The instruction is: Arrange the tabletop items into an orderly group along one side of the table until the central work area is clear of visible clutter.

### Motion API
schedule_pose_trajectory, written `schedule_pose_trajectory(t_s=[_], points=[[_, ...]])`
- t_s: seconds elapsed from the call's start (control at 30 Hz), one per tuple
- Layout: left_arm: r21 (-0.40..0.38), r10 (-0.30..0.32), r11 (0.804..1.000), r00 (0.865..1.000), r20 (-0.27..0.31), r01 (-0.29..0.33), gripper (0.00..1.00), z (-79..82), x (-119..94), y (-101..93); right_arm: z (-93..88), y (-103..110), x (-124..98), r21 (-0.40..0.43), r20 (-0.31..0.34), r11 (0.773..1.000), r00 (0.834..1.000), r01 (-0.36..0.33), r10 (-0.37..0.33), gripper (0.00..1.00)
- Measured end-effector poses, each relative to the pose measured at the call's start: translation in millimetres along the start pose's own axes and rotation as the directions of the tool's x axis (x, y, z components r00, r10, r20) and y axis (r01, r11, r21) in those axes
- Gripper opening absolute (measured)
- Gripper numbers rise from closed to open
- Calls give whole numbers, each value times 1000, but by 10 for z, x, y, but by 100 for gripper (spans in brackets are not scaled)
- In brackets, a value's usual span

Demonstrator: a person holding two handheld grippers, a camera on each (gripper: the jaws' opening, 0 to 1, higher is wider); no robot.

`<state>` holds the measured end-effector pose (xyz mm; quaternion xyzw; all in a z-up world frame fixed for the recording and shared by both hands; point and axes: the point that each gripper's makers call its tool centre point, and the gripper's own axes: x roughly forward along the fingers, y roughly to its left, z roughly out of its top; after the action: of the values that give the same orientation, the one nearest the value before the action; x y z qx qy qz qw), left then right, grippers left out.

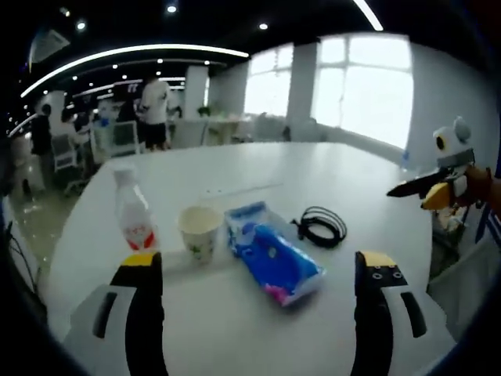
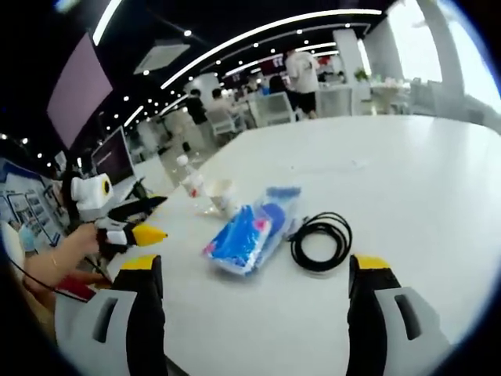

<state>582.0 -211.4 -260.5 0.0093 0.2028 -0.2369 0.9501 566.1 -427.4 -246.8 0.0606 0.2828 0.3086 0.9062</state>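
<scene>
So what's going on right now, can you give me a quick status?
Both grippers open, empty. Bottle, paper cup, blue pack, black cable untouched mid-table. Nothing blocking.

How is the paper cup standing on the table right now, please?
Upright: the paper cup rests on its base, open mouth up, beside the bottle.

The left gripper view is looking from just above the near edge of the white table (image 1: 235,329), facing across it toward the windows (image 1: 368,86). The right gripper view is looking over the same table (image 2: 438,180) from further right, facing the office's far side. Both are taking in the bottle (image 1: 133,211) (image 2: 190,180), cup (image 1: 199,233) (image 2: 221,196), blue packet (image 1: 274,262) (image 2: 246,235) and black cable (image 1: 322,225) (image 2: 322,241) from near.
</scene>
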Motion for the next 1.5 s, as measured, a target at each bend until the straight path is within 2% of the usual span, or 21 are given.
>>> schedule_pose_trajectory(t_s=[0.1, 0.17, 0.27, 0.4, 0.57, 0.73, 0.9, 1.27, 1.5], points=[[-48, -14, 999, 999, 32, 16, 99, 50, -77, -65, 33, -6, 4, 19, 13, 1000, 1000, -16, 15, 95], [-50, -41, 998, 999, 20, 42, 99, 16, -127, -139, 54, 7, 2, 31, 17, 999, 999, -31, 30, 95], [-33, -47, 998, 999, 7, 48, 99, -45, -215, -209, 84, -12, 11, 41, 28, 999, 999, -35, 34, 95], [-20, -61, 998, 998, -27, 60, 99, -148, -286, -234, 102, -37, 48, 106, 29, 992, 998, -62, 59, 93], [-17, -65, 998, 997, -28, 65, 99, -199, -372, -252, 105, -86, 103, 93, 16, 994, 998, -65, 64, 94], [-19, -75, 997, 997, -37, 74, 99, -225, -409, -298, 20, -210, 183, 72, -26, 997, 999, -38, 40, 93], [-26, -71, 997, 997, -17, 71, 99, -178, -417, -313, -62, -350, 302, 58, -64, 998, 998, -14, 17, 91], [29, -70, 997, 997, -39, 71, 99, -202, -461, -350, -251, -630, 551, 43, -123, 998, 992, 44, -38, 84], [28, -51, 998, 999, -13, 52, 99, -143, -509, -332, -352, -864, 699, 40, -144, 994, 984, 107, -100, 77]])
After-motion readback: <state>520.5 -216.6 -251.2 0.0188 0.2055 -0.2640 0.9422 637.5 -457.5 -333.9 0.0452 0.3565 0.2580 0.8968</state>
